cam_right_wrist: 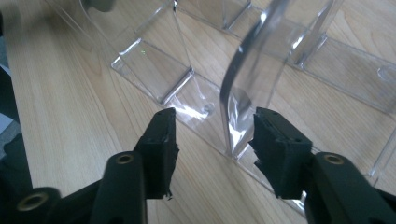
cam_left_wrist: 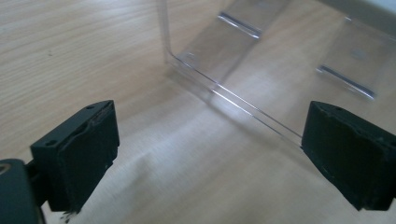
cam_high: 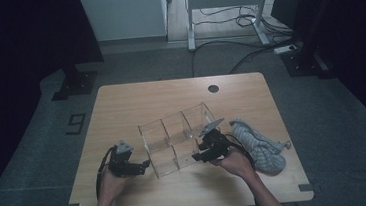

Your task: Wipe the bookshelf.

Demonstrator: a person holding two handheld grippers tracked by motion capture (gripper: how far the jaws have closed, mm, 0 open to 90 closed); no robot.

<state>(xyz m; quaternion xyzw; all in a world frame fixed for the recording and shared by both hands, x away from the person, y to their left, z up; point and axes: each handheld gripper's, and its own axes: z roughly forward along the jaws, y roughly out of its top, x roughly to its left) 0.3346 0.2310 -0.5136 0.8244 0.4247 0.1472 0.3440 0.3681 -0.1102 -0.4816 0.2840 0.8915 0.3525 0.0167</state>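
Observation:
A clear acrylic organizer (cam_high: 173, 134) with several open compartments lies in the middle of the wooden table (cam_high: 121, 103). My left gripper (cam_high: 145, 164) rests just left of its near corner. In the left gripper view, this gripper (cam_left_wrist: 212, 128) stands wide open with nothing between its jaws, and the organizer's corner (cam_left_wrist: 210, 84) lies just ahead. My right gripper (cam_high: 196, 157) is at the organizer's near right end. Its jaws (cam_right_wrist: 215, 121) stand partly apart around an upright acrylic wall (cam_right_wrist: 238, 88). The wall sits close to the right pad, with a gap to the left pad.
A grey striped cloth bundle (cam_high: 259, 145) lies on the table right of my right hand. A round dark cable hole (cam_high: 213, 88) sits near the table's far edge. Bare wood stretches behind and left of the organizer. Cables and a desk frame are on the floor beyond.

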